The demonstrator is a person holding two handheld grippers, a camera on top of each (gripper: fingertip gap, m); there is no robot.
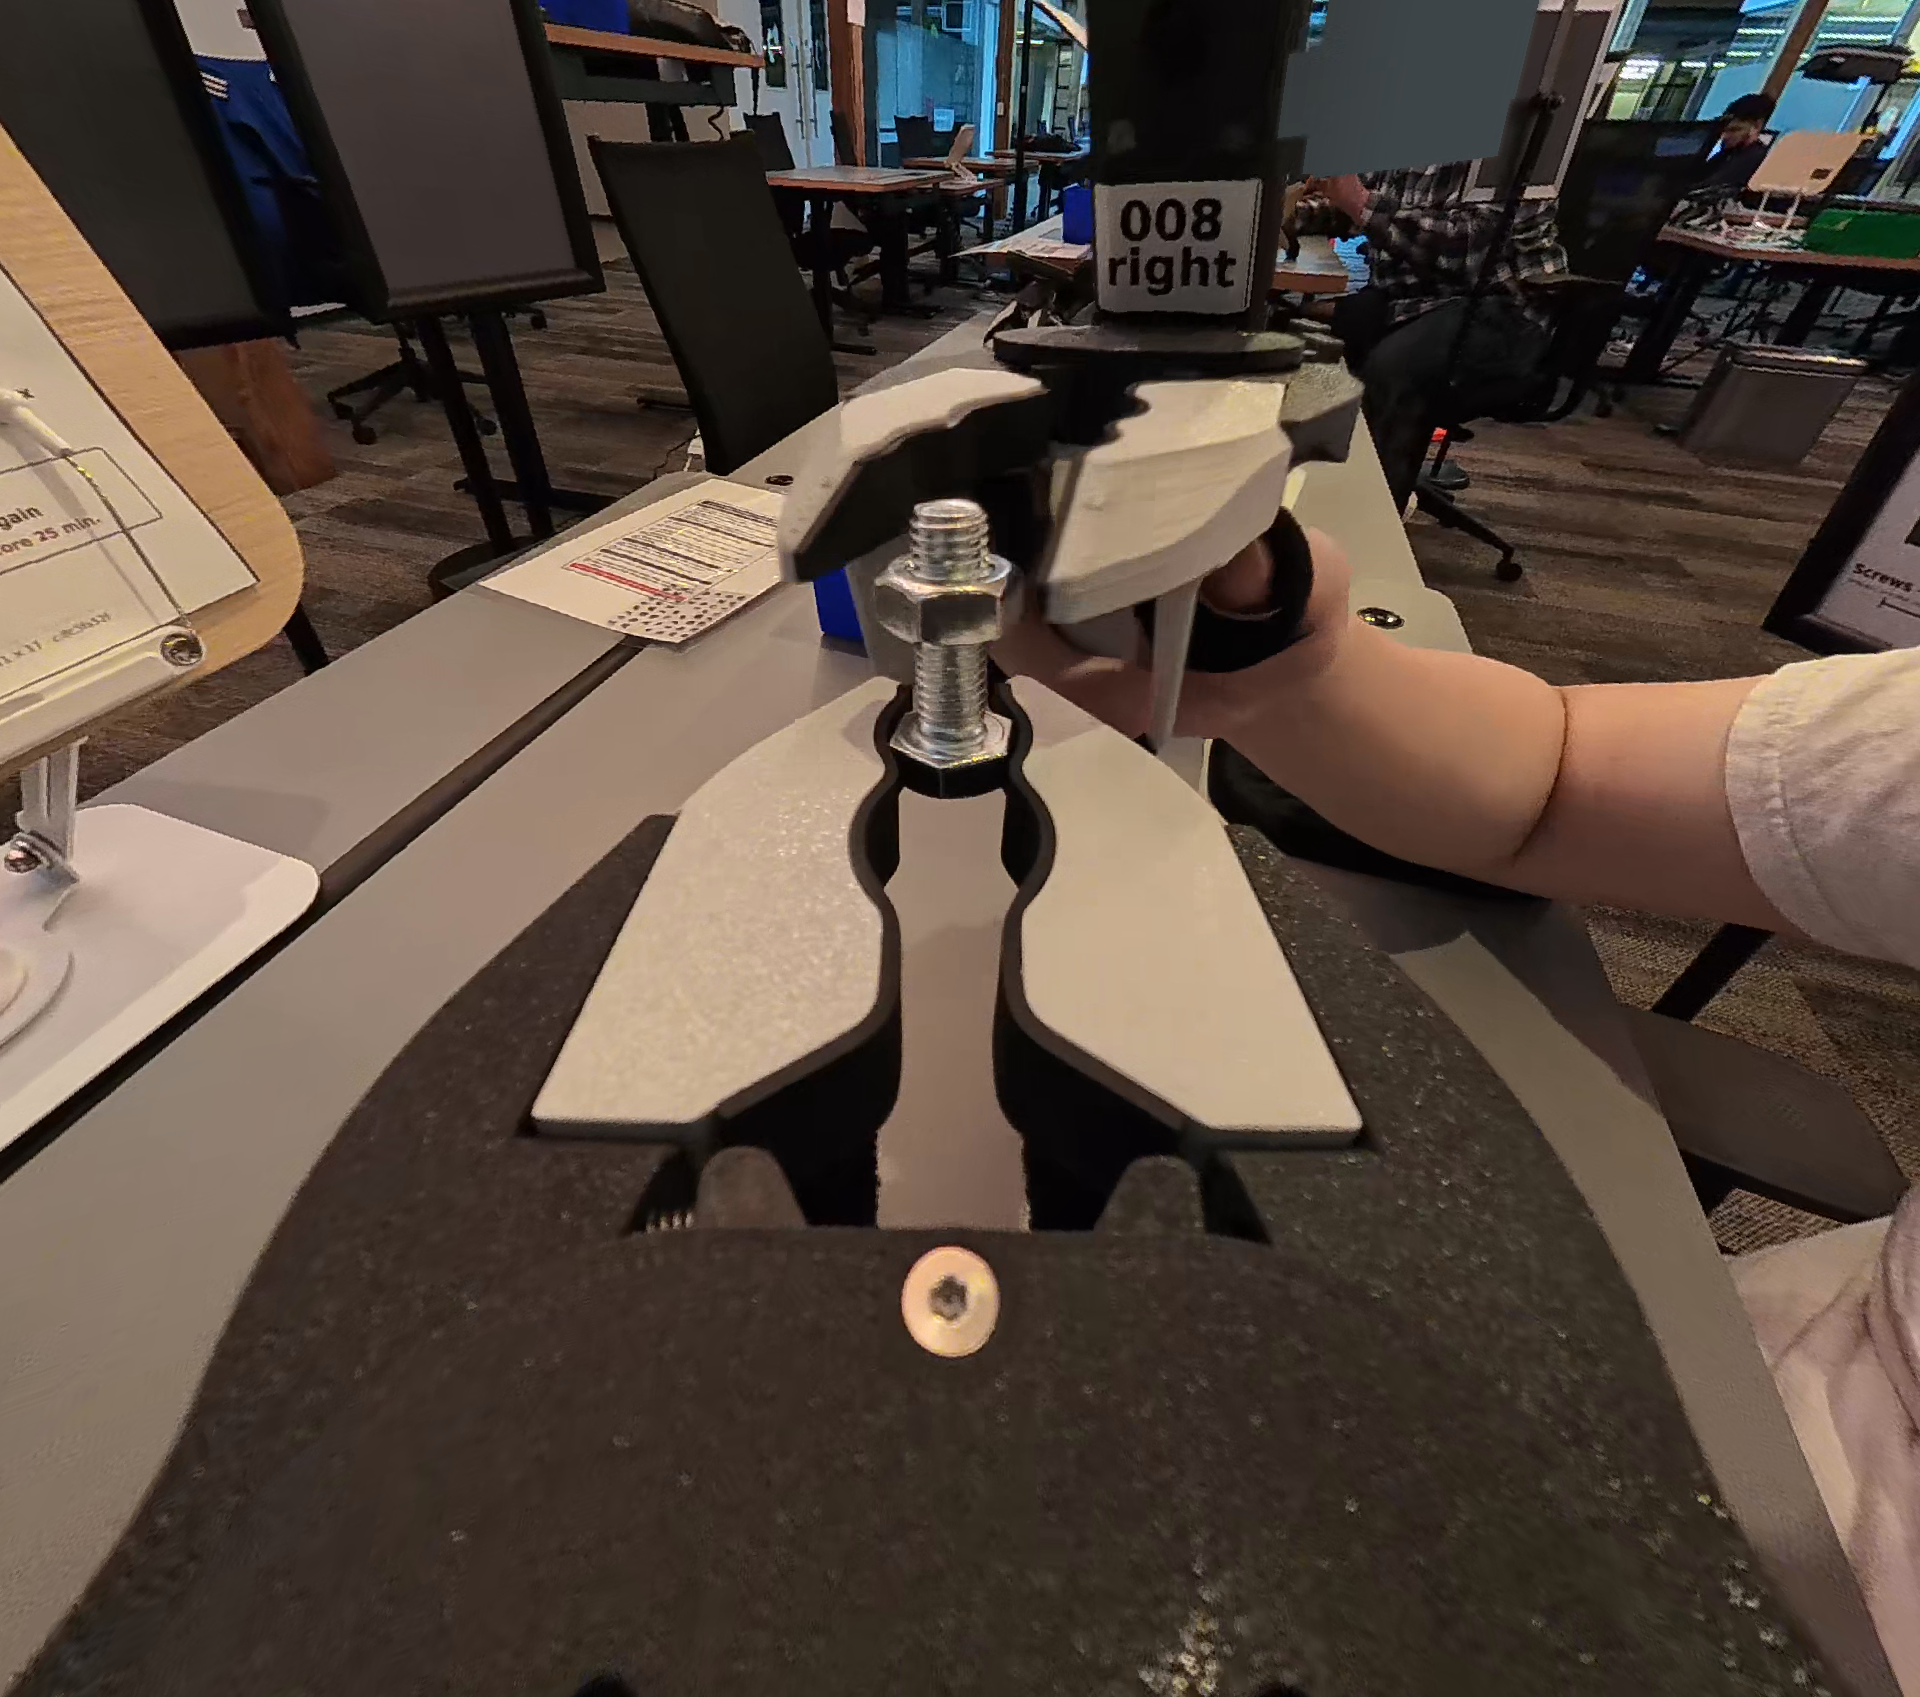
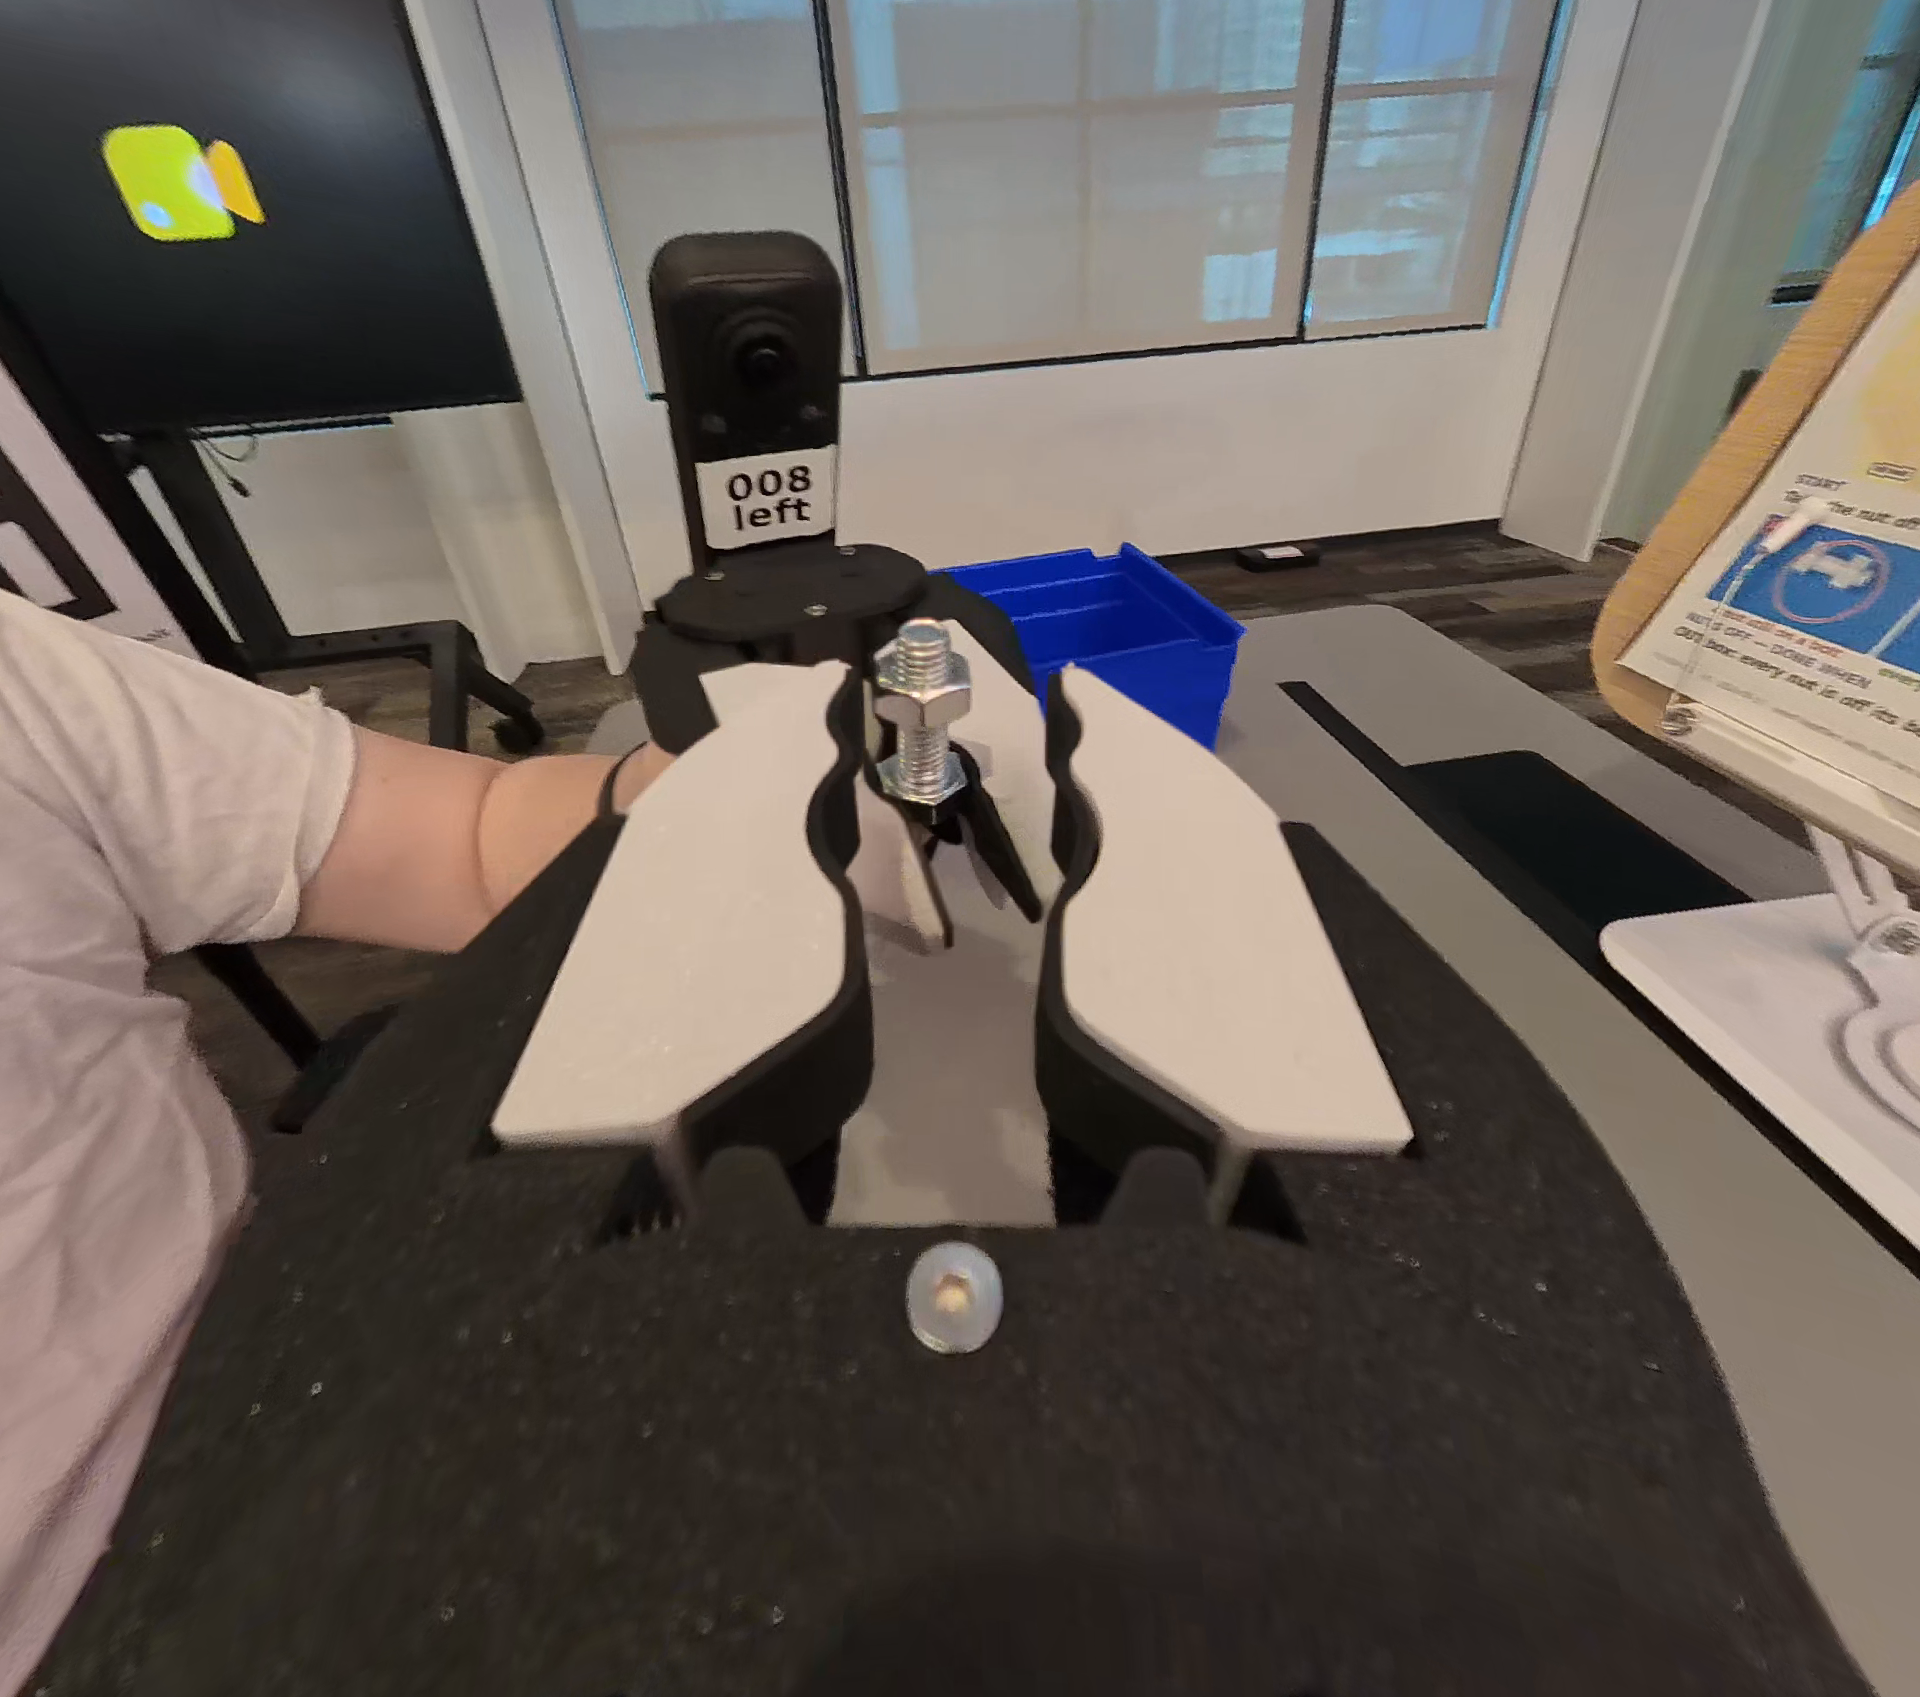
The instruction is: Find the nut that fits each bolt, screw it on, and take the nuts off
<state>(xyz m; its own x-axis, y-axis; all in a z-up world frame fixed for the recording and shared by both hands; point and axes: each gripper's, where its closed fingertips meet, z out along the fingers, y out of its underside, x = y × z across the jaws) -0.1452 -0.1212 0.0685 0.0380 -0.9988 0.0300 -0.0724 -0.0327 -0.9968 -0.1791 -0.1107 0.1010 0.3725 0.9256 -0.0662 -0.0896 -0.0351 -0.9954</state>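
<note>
A silver bolt (image 1: 943, 691) stands upright, thread end up, with a silver hex nut (image 1: 940, 608) partway down its thread. My left gripper (image 1: 945, 748) is shut on the bolt's head and holds it above the grey table (image 1: 312, 816). In the right wrist view the bolt (image 2: 920, 743) and nut (image 2: 923, 691) sit between my right gripper's (image 2: 945, 702) fingers. The jaws stand open on either side of the nut, with a gap on each side. The left gripper (image 2: 925, 800) shows there too, gripping the bolt head. The right gripper (image 1: 935, 567) faces me in the left wrist view.
A blue bin (image 2: 1122, 639) stands on the table behind the bolt. An instruction board on a white stand (image 2: 1766, 608) is at the table's side, also in the left wrist view (image 1: 104, 504). A printed sheet (image 1: 665, 567) lies on the table. Office chairs and desks stand beyond. My right fingertips sit around 4 cm from my left ones.
</note>
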